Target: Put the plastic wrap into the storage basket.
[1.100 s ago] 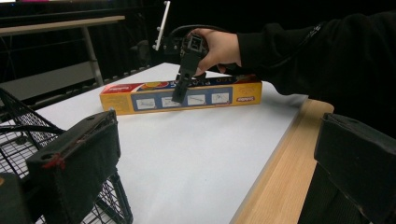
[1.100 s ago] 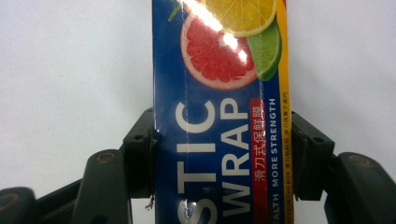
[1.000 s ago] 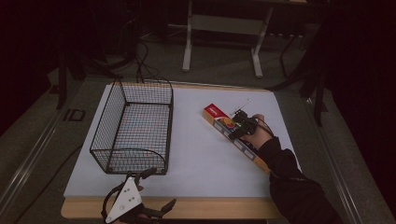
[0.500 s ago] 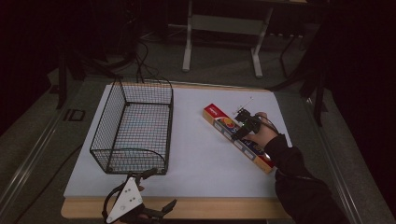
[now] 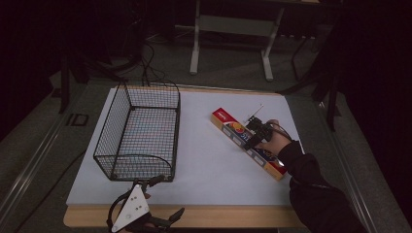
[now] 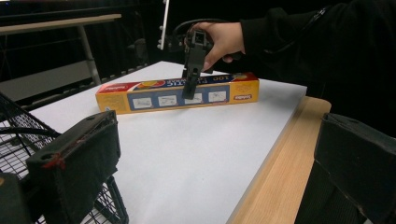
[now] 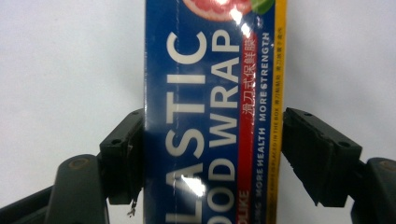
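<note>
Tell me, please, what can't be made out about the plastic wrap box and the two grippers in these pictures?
- Plastic wrap box: the right gripper view's edges cut off both its ends.
- Right gripper: one jaw touches the box, the other shows a slight gap; whether the grip is firm cannot be told.
- Box's small print in the high view: too small and dim to read.
- Left gripper: the high view's bottom edge cuts off the hand holding it.
- Wire basket: cropped at the left gripper view's edge.

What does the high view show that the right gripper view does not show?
High view alone: the wire basket on the white table, the left gripper at the near edge, and the box's full length. Right gripper view alone: the printed words "PLASTIC FOOD WRAP" and a jaw at each long side of the box, the left touching, the right with a slight gap. Both share the plastic wrap box with the right gripper over it.
</note>
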Motion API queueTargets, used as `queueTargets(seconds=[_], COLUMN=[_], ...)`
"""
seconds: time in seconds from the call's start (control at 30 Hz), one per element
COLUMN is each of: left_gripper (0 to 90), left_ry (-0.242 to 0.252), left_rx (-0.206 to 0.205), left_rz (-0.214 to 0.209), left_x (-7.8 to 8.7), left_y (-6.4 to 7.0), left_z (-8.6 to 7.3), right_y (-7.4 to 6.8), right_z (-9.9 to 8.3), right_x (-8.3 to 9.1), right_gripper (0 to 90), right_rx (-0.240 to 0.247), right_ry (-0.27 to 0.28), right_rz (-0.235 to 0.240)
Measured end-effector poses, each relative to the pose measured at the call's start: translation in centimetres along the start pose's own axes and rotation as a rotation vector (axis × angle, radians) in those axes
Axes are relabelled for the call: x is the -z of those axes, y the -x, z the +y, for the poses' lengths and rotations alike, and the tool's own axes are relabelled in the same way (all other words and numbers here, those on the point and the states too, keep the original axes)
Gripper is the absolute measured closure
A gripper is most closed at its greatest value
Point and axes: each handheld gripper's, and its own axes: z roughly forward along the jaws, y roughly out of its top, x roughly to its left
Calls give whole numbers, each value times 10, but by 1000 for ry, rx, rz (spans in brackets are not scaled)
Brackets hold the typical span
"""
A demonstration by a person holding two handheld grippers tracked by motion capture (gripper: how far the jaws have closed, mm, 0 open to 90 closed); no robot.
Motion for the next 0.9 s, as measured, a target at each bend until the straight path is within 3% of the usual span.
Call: queueTargets(seconds=[0.13, 0.3, 0.47, 0.67, 0.9], left_gripper=[8, 8, 8, 8, 8], left_ry=[-2, -5, -5, -6, -6], left_rx=[0, -4, -3, -5, -3], left_rz=[-1, -2, -2, -2, -2], left_x=[-1, -1, -1, -1, -2], left_y=[0, 0, -1, 0, -1], left_z=[0, 0, -1, 0, 0], right_y=[0, -8, -8, -10, -9], right_z=[2, 8, 10, 10, 13], right_x=[-5, -10, -9, -2, 22], right_gripper=[310, 362, 399, 404, 404], right_rx=[-9, 29, 4, -20, -66], right_ry=[-2, -50, -72, -50, 39], right_rz=[12, -31, -31, -13, 0])
